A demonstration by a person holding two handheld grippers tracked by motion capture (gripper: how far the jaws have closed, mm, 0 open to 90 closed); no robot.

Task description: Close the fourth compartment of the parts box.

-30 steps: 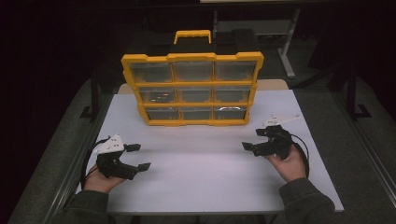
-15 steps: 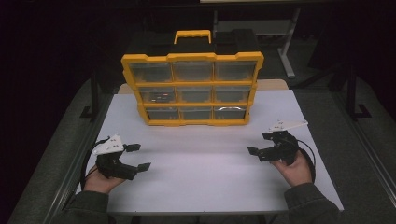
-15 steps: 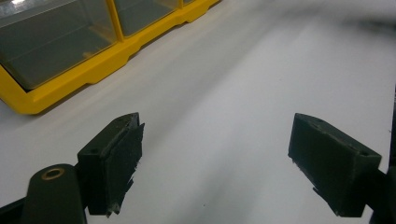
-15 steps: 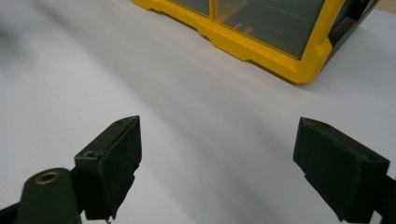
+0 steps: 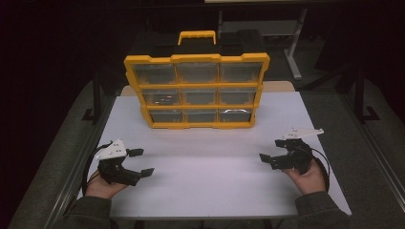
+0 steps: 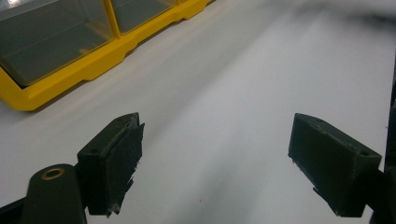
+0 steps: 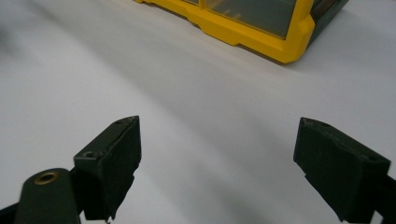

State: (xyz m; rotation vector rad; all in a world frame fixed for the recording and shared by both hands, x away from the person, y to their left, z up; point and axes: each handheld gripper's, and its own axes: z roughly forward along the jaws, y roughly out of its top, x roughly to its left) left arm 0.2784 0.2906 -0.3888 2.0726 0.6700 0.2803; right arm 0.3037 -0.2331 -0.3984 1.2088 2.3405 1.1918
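Note:
A yellow drawer organizer (image 5: 197,90) with clear drawer fronts and a yellow carry handle stands upright at the back middle of the white table (image 5: 210,176). Its bottom corner (image 6: 56,74) shows at the upper left of the left gripper view, and its other bottom corner (image 7: 261,28) at the top of the right gripper view. My left gripper (image 5: 142,162) rests near the front left edge, open and holding nothing (image 6: 215,163). My right gripper (image 5: 271,153) sits near the front right, open, with bare tabletop between its jaws (image 7: 217,163).
Dark floor surrounds the table. A desk frame with metal legs (image 5: 291,52) stands behind the organizer at the back right. Cables trail from both grippers toward the front edge.
My right gripper has moved right and toward the front edge of the table. The left gripper has stayed where it was.

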